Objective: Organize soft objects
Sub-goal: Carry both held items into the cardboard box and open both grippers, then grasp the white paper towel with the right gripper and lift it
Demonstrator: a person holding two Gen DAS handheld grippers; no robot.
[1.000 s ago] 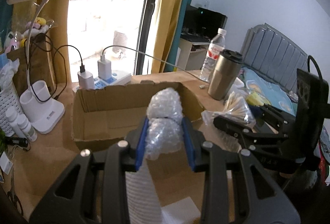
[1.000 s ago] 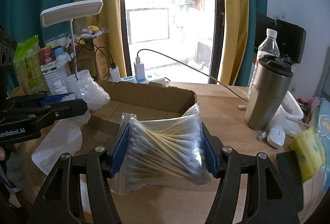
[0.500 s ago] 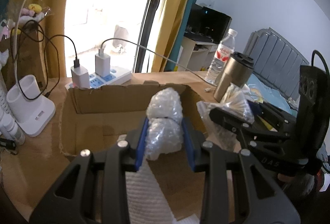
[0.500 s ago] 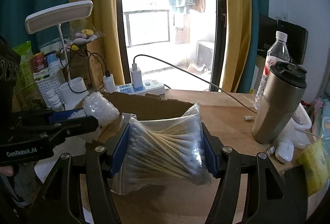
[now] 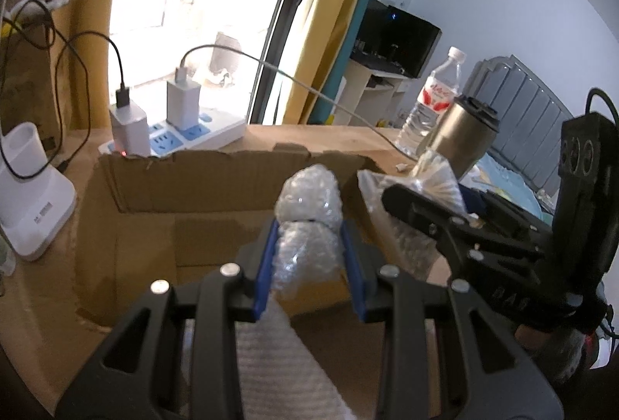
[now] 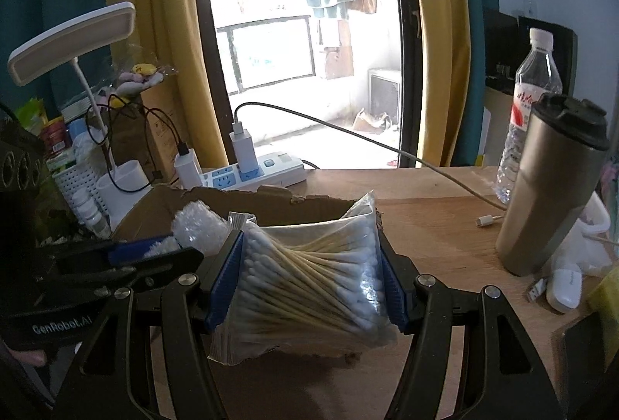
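Box point(image 5: 162, 211) is your landmark: left gripper point(image 5: 309, 261) pinches bubble wrap point(image 5: 307, 222) over it; right gripper point(image 6: 311, 277) clamps swab bag point(image 6: 309, 280) beside, both poised to drop in.

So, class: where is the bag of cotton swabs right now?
In the right wrist view, the swab bag is clamped in the right gripper, just before the cardboard box.

The cardboard box point(image 6: 271, 207) sits on the tabletop point(image 6: 425, 195). Behind the box lies the power strip point(image 6: 255, 174); left of it stands the lamp base point(image 5: 27, 195); right of it stand the tumbler point(image 6: 553, 188) and the water bottle point(image 6: 534, 103).
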